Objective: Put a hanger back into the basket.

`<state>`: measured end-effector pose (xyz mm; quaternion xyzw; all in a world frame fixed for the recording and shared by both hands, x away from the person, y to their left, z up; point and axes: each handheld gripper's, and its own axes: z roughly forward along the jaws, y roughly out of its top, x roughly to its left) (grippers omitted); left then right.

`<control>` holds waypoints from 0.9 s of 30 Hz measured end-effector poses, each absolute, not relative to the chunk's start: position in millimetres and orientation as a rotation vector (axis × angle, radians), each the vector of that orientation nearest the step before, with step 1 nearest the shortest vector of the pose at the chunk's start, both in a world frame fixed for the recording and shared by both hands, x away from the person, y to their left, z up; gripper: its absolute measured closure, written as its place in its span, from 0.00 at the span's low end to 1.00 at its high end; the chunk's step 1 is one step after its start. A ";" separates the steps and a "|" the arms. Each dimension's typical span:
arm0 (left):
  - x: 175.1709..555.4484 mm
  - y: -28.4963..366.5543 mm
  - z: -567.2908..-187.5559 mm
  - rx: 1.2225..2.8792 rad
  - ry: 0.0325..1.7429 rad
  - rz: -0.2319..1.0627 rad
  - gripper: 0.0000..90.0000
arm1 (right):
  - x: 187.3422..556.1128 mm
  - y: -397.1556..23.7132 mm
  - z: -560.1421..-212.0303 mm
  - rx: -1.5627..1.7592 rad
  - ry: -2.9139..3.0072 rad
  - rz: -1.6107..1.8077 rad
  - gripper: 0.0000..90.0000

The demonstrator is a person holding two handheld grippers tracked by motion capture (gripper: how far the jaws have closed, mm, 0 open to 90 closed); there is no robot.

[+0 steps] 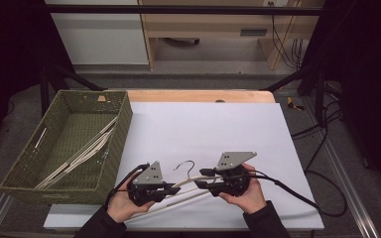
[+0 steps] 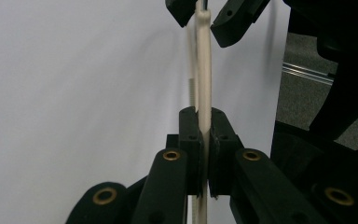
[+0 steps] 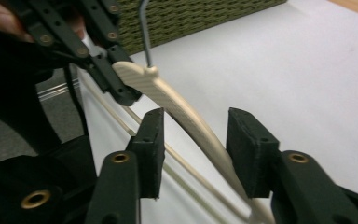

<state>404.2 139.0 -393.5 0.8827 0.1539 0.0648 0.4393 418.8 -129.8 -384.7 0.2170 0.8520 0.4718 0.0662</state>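
Cream hanger (image 2: 204, 70) clamped in left fingers (image 2: 190, 140); right fingers (image 3: 151, 144) loose around it.

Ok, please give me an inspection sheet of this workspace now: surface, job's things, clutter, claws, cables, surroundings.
Surface: white sheet over a wooden table.
Job's things: cream hanger held above the sheet; green woven basket at left holds more hangers.
Clutter: nothing seen.
Claws: left claw shut on the hanger; right claw open, hanger between its pads, untouched.
Cables: black cable trails from the right claw.
Surroundings: cabinet, floor cables.
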 end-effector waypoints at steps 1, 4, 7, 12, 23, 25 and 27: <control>403.6 139.0 -392.8 2.196 0.387 0.176 0.96 | 418.7 -131.0 -384.4 0.659 2.561 1.423 0.61; 404.0 140.7 -391.8 2.185 0.400 0.180 0.96 | 418.3 -136.4 -382.5 0.678 2.537 1.440 0.53; 406.6 146.6 -389.7 2.159 0.455 0.205 0.96 | 417.6 -145.0 -379.4 0.716 2.483 1.447 0.43; 408.9 155.0 -385.1 2.115 0.531 0.239 0.96 | 416.9 -161.2 -378.0 0.813 2.385 1.457 0.26; 404.5 165.1 -370.6 2.046 0.584 0.313 0.96 | 414.0 -190.6 -380.4 0.933 2.264 1.453 0.12; 404.2 169.3 -364.6 2.027 0.599 0.330 0.96 | 413.7 -199.1 -381.5 0.963 2.237 1.463 0.11; 403.6 172.2 -359.1 2.011 0.606 0.340 0.96 | 413.8 -203.3 -382.7 0.984 2.220 1.459 0.11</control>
